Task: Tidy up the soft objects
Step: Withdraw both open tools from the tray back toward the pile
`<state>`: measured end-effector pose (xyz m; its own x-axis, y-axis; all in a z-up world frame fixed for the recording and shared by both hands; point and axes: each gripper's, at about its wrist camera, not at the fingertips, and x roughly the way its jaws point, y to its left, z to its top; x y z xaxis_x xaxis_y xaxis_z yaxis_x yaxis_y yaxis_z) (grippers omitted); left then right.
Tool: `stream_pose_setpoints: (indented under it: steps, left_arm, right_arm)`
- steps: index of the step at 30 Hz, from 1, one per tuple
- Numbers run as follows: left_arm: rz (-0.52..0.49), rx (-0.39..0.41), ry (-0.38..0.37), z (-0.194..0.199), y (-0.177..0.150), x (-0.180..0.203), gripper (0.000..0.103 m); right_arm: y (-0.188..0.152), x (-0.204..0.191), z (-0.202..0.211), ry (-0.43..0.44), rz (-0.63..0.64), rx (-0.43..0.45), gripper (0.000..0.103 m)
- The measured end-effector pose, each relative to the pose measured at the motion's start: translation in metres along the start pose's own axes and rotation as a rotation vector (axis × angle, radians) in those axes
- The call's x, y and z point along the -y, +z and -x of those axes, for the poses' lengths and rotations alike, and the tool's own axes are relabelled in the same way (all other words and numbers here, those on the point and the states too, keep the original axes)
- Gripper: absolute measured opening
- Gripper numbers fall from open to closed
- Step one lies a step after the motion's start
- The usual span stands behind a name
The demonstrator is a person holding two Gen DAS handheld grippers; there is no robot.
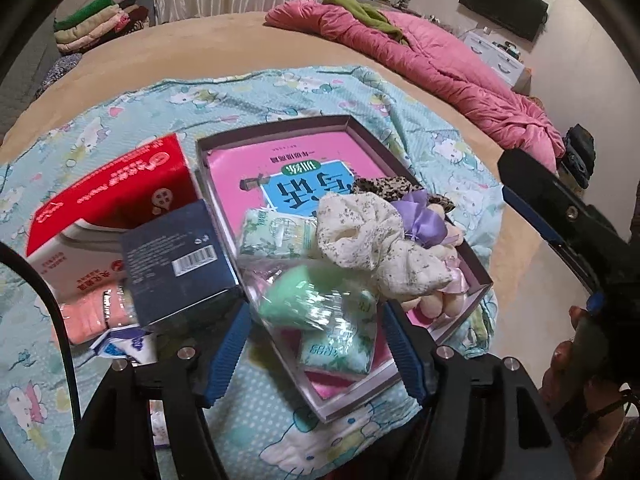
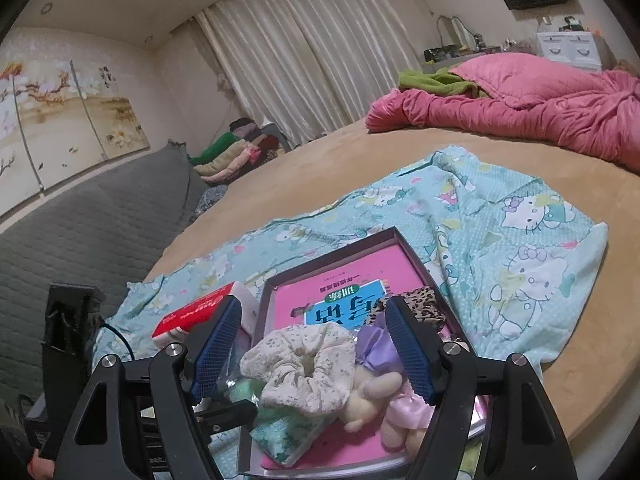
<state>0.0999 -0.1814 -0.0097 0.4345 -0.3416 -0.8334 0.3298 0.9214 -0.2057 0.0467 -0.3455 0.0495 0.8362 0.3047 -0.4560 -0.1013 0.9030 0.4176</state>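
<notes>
Both hand-held grippers, left [image 1: 316,344] and right [image 2: 316,346], hang spread and empty over the tray [image 1: 276,130], already holding a scrunchie [image 1: 376,248], plush toy [image 2: 374,400] and tissue packs [image 1: 340,350]; peach towel [image 1: 86,316] seemingly remains outside.

A tan bed [image 2: 320,160] carries a crumpled pink quilt [image 2: 560,108] at its far side and a spread blue cartoon-print cloth [image 2: 520,240] nearer, under the shallow box [image 2: 332,252].
</notes>
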Motion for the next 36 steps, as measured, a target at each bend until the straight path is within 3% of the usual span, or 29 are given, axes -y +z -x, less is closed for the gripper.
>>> stream_pose_setpoints:
  steps: [17, 36]
  left_arm:
    - [-0.012, 0.097, 0.025, 0.055, -0.002, -0.011, 0.071]
    - [0.084, 0.163, 0.119, 0.106, -0.021, -0.075, 0.074]
  right_arm:
    - [0.006, -0.044, 0.017, 0.003, 0.125, 0.025, 0.076]
    - [-0.005, -0.123, 0.015, 0.113, 0.251, -0.046, 0.076]
